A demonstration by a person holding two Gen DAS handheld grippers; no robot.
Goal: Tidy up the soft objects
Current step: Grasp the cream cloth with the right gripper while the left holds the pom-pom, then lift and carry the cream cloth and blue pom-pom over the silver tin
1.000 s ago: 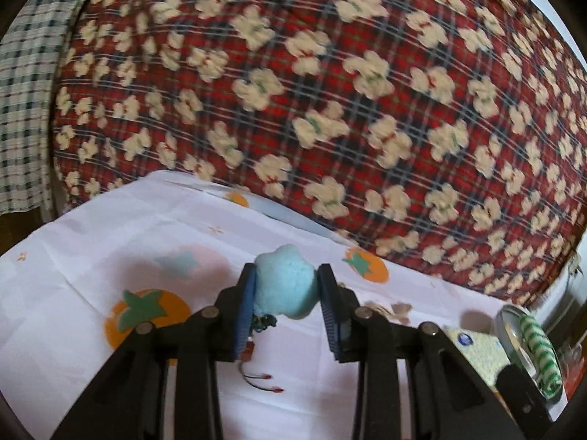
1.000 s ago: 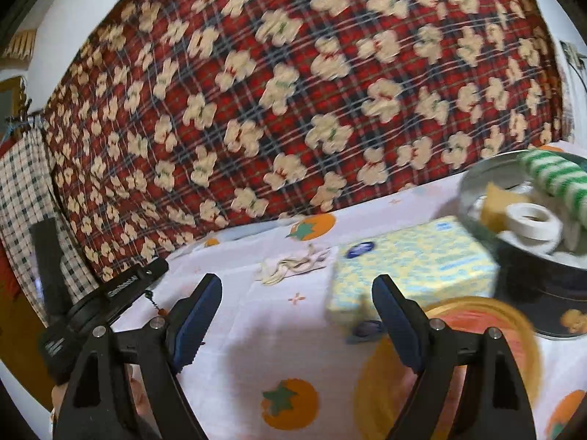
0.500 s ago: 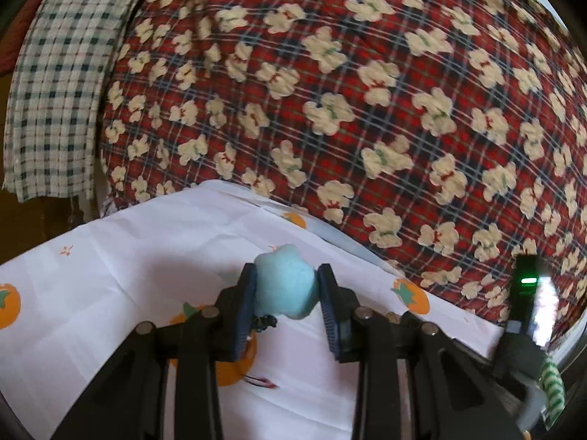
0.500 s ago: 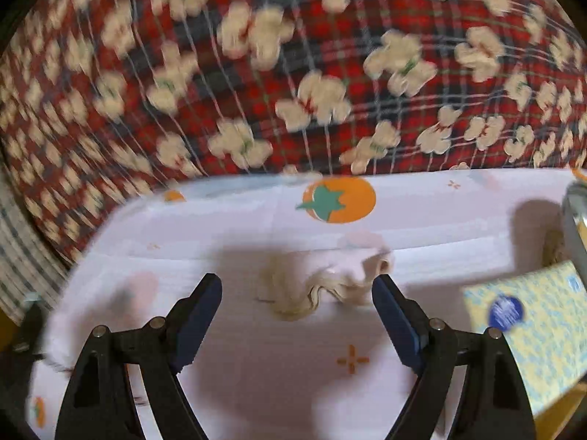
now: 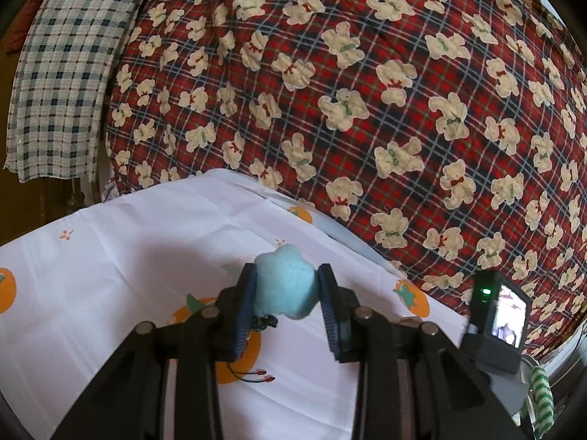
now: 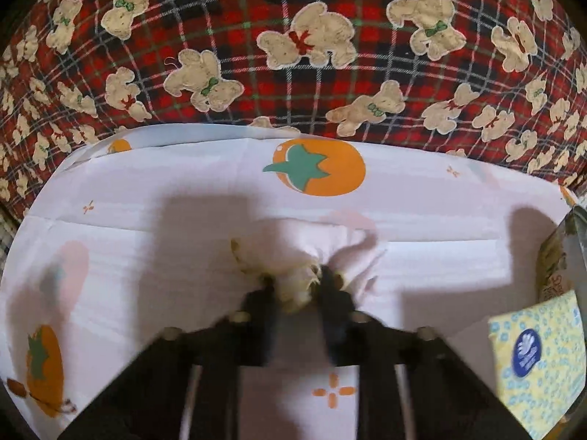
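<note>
On the white tablecloth (image 6: pixel 146 249) printed with orange fruits, we are working with both grippers in front of the red plaid blanket (image 5: pixel 367 91) patterned with cream bears. With our left gripper (image 5: pixel 286 295) we are holding a pale blue star-shaped sponge toy (image 5: pixel 284 286), the jaws standing narrow and pressing on it from both sides, and it is hanging clear above the tablecloth; a small dark cord with red ends (image 5: pixel 253 376) is dangling under it. With our right gripper (image 6: pixel 297 286) we are pinching a crumpled cream and pink cloth piece (image 6: pixel 293 256) that is lying on the tablecloth, just nearer to us than the big orange fruit print (image 6: pixel 315 167); the jaws are brought close together, with the bunched cloth caught between them, and the picture is blurring here. Toward the right edge of the tablecloth, a yellow tissue packet with a blue round label (image 6: pixel 539 352) is lying, with a metal tin's rim (image 6: pixel 576 242) just beyond it. In the left wrist view, the right gripper's camera with its lit screen (image 5: pixel 497 321) is showing at the right side of the tablecloth, and a green-and-white striped roll (image 5: pixel 543 399) is sitting beside it. A blue checked cloth (image 5: pixel 62 73) is hanging to the left of the blanket.
</note>
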